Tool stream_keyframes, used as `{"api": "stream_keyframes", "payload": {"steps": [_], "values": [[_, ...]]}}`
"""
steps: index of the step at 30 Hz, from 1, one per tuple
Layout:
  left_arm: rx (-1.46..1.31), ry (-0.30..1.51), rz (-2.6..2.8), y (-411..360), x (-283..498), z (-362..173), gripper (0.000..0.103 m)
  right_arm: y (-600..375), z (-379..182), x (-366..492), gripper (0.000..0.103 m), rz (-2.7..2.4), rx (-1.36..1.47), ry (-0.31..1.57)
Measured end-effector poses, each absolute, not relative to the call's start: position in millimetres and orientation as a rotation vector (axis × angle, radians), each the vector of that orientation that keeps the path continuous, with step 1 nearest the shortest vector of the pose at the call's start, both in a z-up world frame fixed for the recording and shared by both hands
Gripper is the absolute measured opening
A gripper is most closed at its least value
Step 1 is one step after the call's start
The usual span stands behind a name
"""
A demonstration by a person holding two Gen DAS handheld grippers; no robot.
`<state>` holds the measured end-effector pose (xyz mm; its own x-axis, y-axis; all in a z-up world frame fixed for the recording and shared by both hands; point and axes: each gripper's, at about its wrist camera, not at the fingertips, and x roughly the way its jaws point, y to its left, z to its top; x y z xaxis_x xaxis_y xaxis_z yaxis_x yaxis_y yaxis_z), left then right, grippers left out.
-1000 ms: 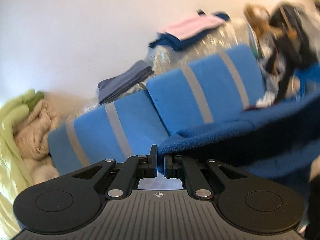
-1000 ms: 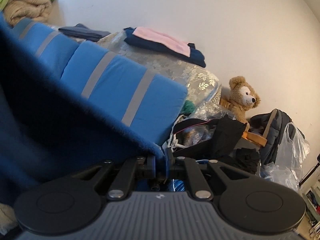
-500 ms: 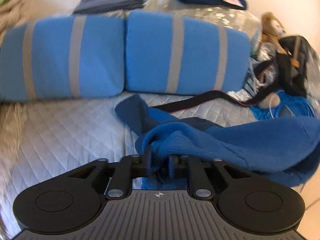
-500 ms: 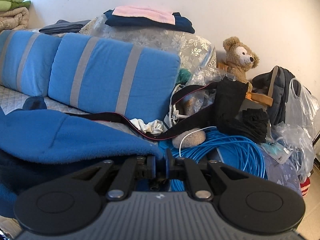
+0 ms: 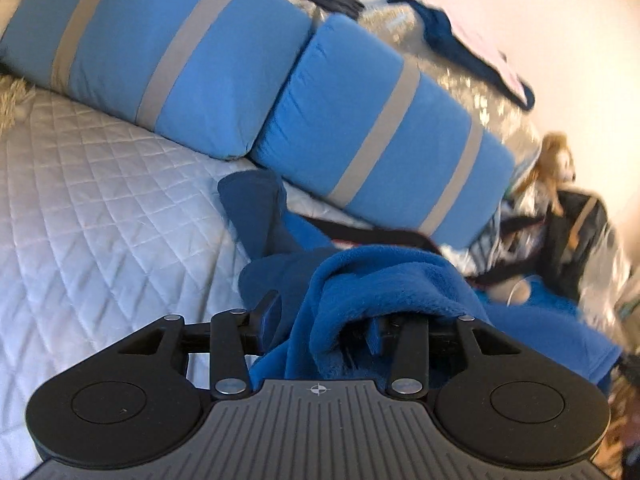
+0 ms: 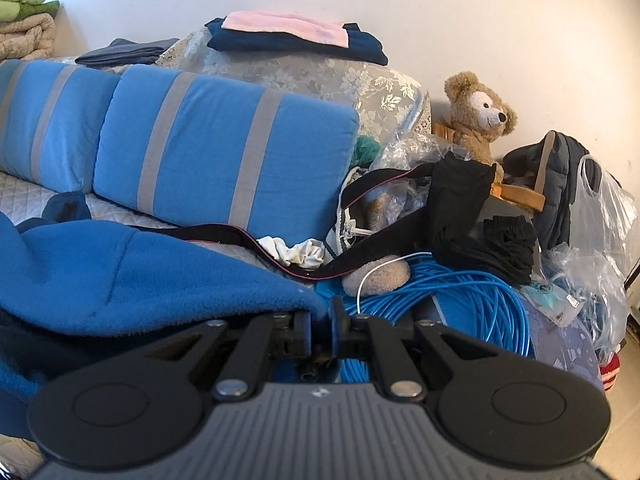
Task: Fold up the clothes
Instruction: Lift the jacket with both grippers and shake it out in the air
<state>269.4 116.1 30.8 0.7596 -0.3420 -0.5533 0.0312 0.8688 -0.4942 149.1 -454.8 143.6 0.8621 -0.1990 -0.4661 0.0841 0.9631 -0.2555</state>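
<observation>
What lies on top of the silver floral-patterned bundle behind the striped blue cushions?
A folded navy garment with a folded pink cloth on it rests atop the silver floral-patterned bundle. The striped blue cushions cover the bundle's lower part.

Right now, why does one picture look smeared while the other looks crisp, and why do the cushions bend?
Left wrist view: motion blur smears the teddy bear and the clutter at right, while the left gripper stays sharp. Right wrist view: crisp throughout, the teddy bear clear. Both views: the fisheye lens curves the blue cushions and darkens the corners.
</observation>
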Motion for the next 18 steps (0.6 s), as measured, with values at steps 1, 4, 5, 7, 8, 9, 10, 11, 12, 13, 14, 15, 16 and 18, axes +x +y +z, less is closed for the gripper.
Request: {"api": "stream_keyframes", "payload": {"steps": [1, 4, 5, 7, 8, 9, 10, 11, 12, 13, 14, 15, 16, 18], "values": [[-0.497, 0.67, -0.209, 116.2, 268.6, 27.9, 0.04, -454.5, 143.0, 148.9, 0.01, -0.15, -0.23, 0.512], [-0.531, 0.639, -0.215, 116.7, 269.1, 26.1, 0.016, -454.6, 141.6, 148.5, 0.01, -0.149, -0.222, 0.516], [-0.533, 0.633, -0.208, 117.1, 269.8, 28.6, 0.013, -454.6, 141.2, 148.4, 0.01, -0.146, -0.219, 0.518], [-0.515, 0.622, -0.196, 118.6, 270.6, 38.8, 0.006, -454.4, 140.7, 147.9, 0.01, -0.143, -0.216, 0.52], [-0.487, 0.615, -0.186, 119.7, 270.0, 47.0, 0.006, -453.8, 140.9, 147.3, 0.01, -0.141, -0.213, 0.519], [-0.459, 0.609, -0.178, 120.7, 269.4, 55.5, 0.006, -453.2, 141.9, 146.3, 0.01, -0.137, -0.211, 0.517], [-0.429, 0.604, -0.175, 121.5, 268.0, 65.9, 0.006, -452.6, 143.0, 145.4, 0.01, -0.132, -0.208, 0.515], [-0.395, 0.598, -0.173, 122.4, 265.2, 78.8, 0.006, -452.0, 144.3, 144.4, 0.01, -0.128, -0.205, 0.513], [-0.361, 0.589, -0.175, 122.1, 261.7, 91.9, 0.006, -451.5, 147.1, 143.9, 0.009, -0.121, -0.201, 0.509], [-0.324, 0.577, -0.175, 121.9, 257.4, 105.8, 0.006, -451.0, 150.1, 143.3, 0.009, -0.114, -0.196, 0.505], [-0.283, 0.564, -0.173, 121.5, 253.2, 120.6, 0.006, -449.7, 155.2, 142.3, 0.009, -0.105, -0.194, 0.498], [-0.232, 0.549, -0.163, 120.8, 249.2, 138.5, 0.006, -448.5, 160.4, 141.4, 0.009, -0.096, -0.191, 0.49], [-0.18, 0.533, -0.153, 120.1, 245.2, 156.3, 0.005, -447.2, 166.1, 140.6, 0.009, -0.087, -0.187, 0.482], [-0.092, 0.493, -0.133, 120.8, 238.1, 196.6, 0.005, -444.4, 185.7, 140.8, 0.009, -0.057, -0.171, 0.463]]}}
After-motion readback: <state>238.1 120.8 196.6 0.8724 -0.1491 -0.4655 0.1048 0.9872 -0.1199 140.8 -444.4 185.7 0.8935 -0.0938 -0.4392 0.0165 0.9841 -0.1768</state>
